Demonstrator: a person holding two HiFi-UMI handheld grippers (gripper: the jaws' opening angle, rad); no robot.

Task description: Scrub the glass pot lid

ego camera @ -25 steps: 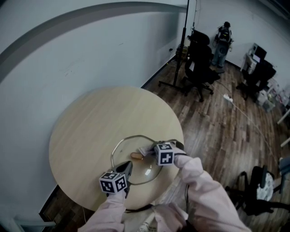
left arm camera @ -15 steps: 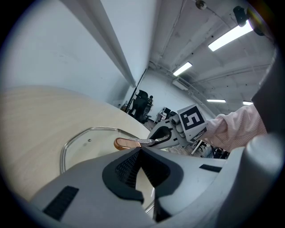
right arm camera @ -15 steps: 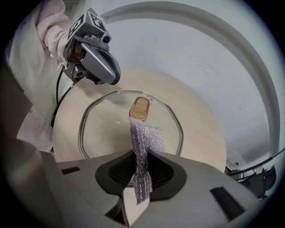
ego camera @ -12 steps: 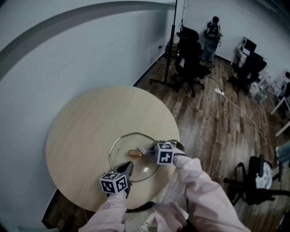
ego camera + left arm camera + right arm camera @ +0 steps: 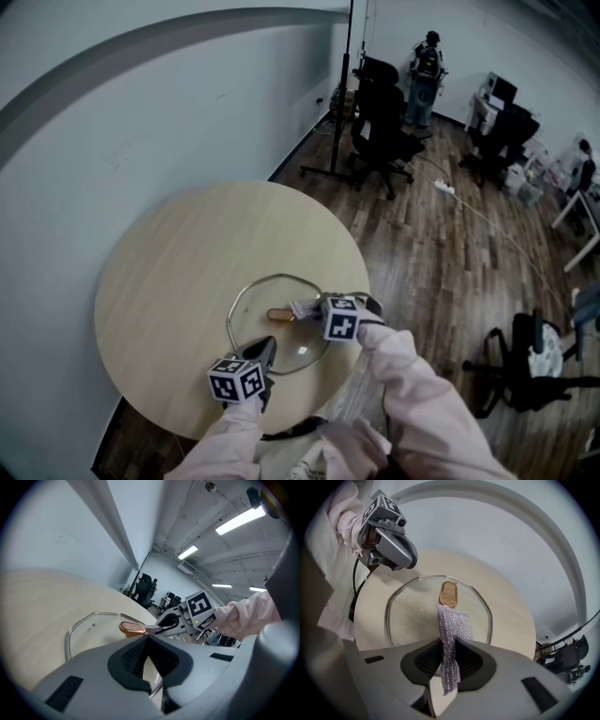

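The glass pot lid (image 5: 255, 330) lies flat on the round wooden table (image 5: 178, 262), its copper handle (image 5: 279, 314) on top. My left gripper (image 5: 264, 349) is shut on the lid's near rim (image 5: 157, 692). My right gripper (image 5: 306, 308) is shut on a silver mesh scrub cloth (image 5: 452, 625). The cloth's free end reaches the handle (image 5: 448, 594) near the middle of the lid (image 5: 412, 616). In the left gripper view the cloth (image 5: 153, 628) touches the handle (image 5: 132, 628), with the right gripper (image 5: 169, 622) behind it. The left gripper (image 5: 410, 562) shows at the lid's far edge in the right gripper view.
A pale wall curves behind the table. To the right is wood floor with black office chairs (image 5: 380, 117), a stand pole (image 5: 343, 84), a power strip and cable (image 5: 446, 189), and a person (image 5: 427, 58) far back. A black cable (image 5: 286, 429) hangs at the table's near edge.
The head view has shifted a little. Both grippers, the cloth and the lid keep almost the same places.
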